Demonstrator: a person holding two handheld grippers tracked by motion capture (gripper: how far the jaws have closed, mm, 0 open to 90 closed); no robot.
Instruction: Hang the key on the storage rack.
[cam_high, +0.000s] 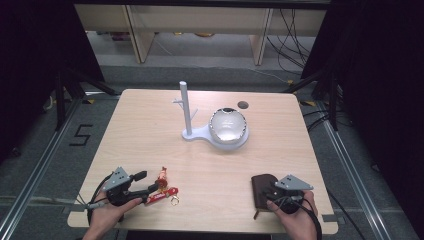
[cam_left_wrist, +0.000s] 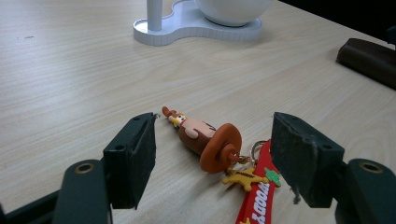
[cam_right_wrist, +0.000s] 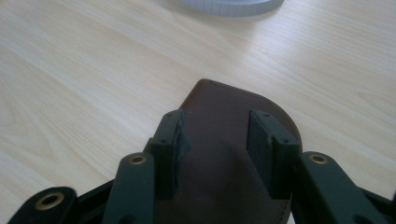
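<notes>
Left gripper (cam_high: 145, 187): held near the front left corner of the pale wooden worktop (cam_high: 150, 135), its black fingers (cam_left_wrist: 133, 154) spread wide and released, pressing on nothing.
Keychain (cam_high: 162, 189): a small brown and orange rubber figure with a round hat brim, joined by a metal ring to a red rubber strap with white letters and a little yellow charm; it lies flat on the worktop near the front edge, between the left gripper's open fingers, touching neither of them.
Right gripper (cam_high: 270, 192): near the front right corner, its fingers (cam_right_wrist: 170, 140) partly apart and poised above the pouch; whether they touch the leather I cannot tell, and nothing is clamped between them.
Pouch (cam_high: 262, 189): a dark brown leather case with a rounded far end, flat on the worktop close to the front edge, directly under the right gripper.
Stand (cam_high: 192, 134): a white plastic base with an upright post, toward the middle of the back half of the worktop, well apart from both grippers.
Bowl (cam_high: 228, 126): a glossy white rounded dish resting on the stand's wide end, right of the post.
</notes>
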